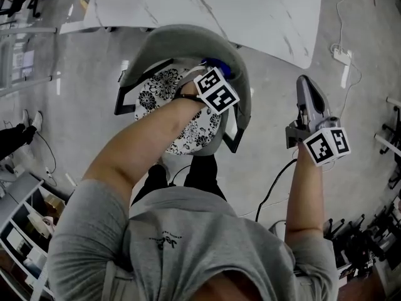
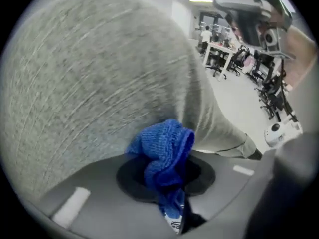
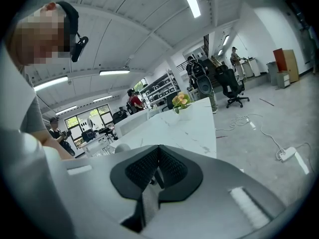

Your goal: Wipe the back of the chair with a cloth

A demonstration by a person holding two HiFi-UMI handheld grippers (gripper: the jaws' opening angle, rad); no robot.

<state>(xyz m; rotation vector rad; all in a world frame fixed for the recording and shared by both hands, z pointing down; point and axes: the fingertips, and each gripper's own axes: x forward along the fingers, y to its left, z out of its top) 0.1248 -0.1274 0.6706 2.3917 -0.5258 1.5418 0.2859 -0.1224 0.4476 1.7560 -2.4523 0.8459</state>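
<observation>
Blue knitted cloth [image 1: 218, 63] showed in the head view as a small bunch at the top edge of the grey chair back [image 1: 178, 39], toward its right corner, with the left gripper [image 1: 217, 73] reaching across the flowered seat cushion [image 1: 188, 127] to press it there. The right gripper [image 1: 304, 85] hung well apart from the chair, over bare floor [image 1: 81, 74] beyond the right armrest, and a white table [image 1: 207, 5] stood behind the chair. In the left gripper view the jaws were clamped on the cloth [image 2: 164, 151], which bulged out past the tips of the left gripper [image 2: 168, 178] as a crumpled wad touching the coarse woven chair back [image 2: 94, 83]. The cloth looked soft, light and limp, so it would likely fold or slip under rubbing. Pinching it deep in a bunched fold, as here, seemed the soundest hold, leaving a pad of fabric ahead of the jaws. The chair back looked padded and curved, probably giving a little under pressure, and the chair might shift if pushed hard. In the right gripper view the jaws of the right gripper [image 3: 157, 166] sat closed together with nothing between them, facing the table [image 3: 174, 128] and the room beyond.
</observation>
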